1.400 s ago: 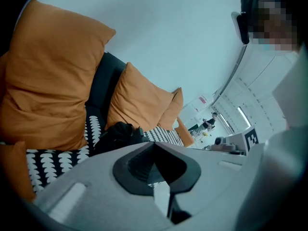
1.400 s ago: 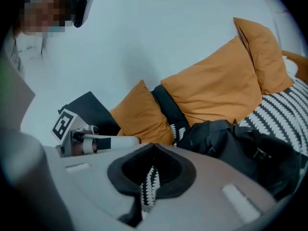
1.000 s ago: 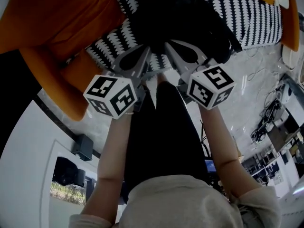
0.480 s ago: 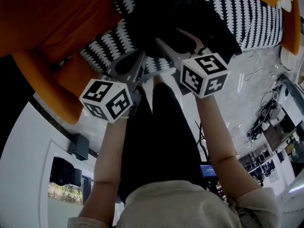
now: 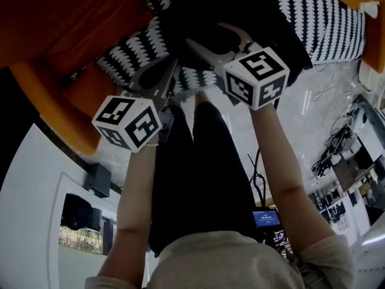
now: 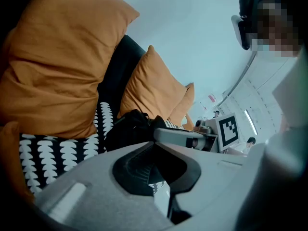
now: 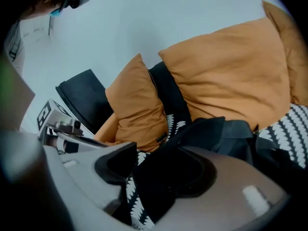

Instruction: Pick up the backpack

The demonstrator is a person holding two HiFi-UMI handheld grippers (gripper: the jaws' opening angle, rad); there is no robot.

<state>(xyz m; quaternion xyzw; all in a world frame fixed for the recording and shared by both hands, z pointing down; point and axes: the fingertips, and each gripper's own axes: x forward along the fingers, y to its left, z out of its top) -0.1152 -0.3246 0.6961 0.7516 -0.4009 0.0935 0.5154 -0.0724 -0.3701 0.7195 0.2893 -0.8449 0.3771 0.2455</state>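
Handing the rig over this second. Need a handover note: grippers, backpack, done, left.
Black fabric backpack: lies on the black-and-white patterned seat cushion, by the orange pillows; not lifted.
Left gripper: fingers together, empty, short of the backpack.
Right gripper: fingers apart around a fold of the backpack, apparently not clamped.
Done: approach. Left: close right, lift.

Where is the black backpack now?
The backpack lies top centre in the head view, on the patterned sofa seat near the orange cushion, with a fold between the open jaws of the right gripper.
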